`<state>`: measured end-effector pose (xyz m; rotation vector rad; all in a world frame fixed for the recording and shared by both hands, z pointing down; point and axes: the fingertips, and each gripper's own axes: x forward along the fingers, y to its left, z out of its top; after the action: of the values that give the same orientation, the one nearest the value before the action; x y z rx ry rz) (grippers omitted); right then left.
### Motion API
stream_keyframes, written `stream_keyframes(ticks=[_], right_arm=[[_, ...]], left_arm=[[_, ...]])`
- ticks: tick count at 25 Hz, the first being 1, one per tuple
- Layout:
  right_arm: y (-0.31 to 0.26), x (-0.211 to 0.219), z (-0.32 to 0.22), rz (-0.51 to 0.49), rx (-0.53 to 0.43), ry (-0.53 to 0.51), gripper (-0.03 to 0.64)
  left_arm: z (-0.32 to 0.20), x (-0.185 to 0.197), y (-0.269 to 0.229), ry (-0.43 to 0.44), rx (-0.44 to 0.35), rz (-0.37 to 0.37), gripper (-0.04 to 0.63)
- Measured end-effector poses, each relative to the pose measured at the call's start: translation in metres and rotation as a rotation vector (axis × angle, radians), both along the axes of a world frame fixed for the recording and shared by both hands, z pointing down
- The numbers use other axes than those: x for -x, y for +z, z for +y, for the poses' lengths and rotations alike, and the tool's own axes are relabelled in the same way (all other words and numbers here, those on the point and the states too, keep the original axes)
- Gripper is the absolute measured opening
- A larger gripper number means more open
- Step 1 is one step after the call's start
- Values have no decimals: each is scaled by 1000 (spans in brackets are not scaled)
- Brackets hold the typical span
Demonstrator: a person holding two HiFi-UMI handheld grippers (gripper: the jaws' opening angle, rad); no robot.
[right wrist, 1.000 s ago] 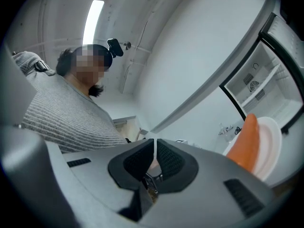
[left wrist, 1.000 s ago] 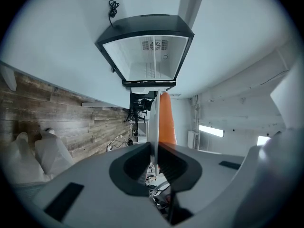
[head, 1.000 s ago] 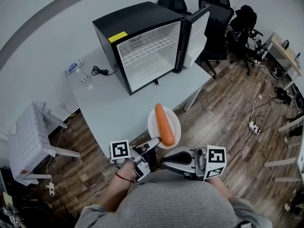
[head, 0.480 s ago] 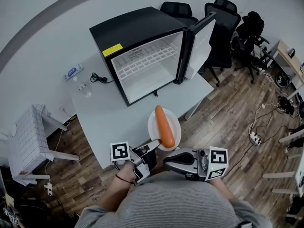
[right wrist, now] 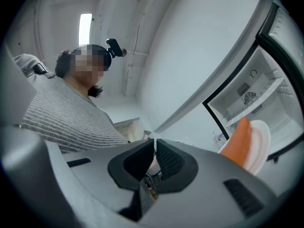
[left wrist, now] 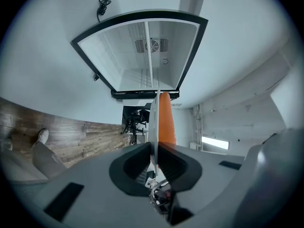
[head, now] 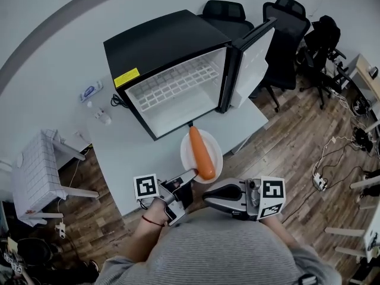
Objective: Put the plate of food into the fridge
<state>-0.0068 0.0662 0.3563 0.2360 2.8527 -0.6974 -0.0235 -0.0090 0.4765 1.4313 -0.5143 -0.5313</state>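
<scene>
On the plate [head: 217, 149], the carrot [head: 200, 153] points lengthwise toward the open fridge [head: 160, 35].

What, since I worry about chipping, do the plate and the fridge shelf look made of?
The plate looks like glazed ceramic or melamine: it is smooth, evenly white and thin-rimmed, but I cannot tell which of the two. The fridge shelf looks like white-coated wire, an open grid of thin bars.

We looked steeply down from the head on the table [head: 133, 153] and fridge [head: 169, 37]; each gripper camera sat close behind its jaws, and all three views shared the fridge.
</scene>
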Motion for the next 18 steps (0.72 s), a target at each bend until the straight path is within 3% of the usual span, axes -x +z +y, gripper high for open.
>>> stream_keyframes(ticks=[18], right_arm=[[11, -56, -77, 13, 11, -153, 14]], left_arm=[[-78, -41, 6, -162, 0, -5, 44]])
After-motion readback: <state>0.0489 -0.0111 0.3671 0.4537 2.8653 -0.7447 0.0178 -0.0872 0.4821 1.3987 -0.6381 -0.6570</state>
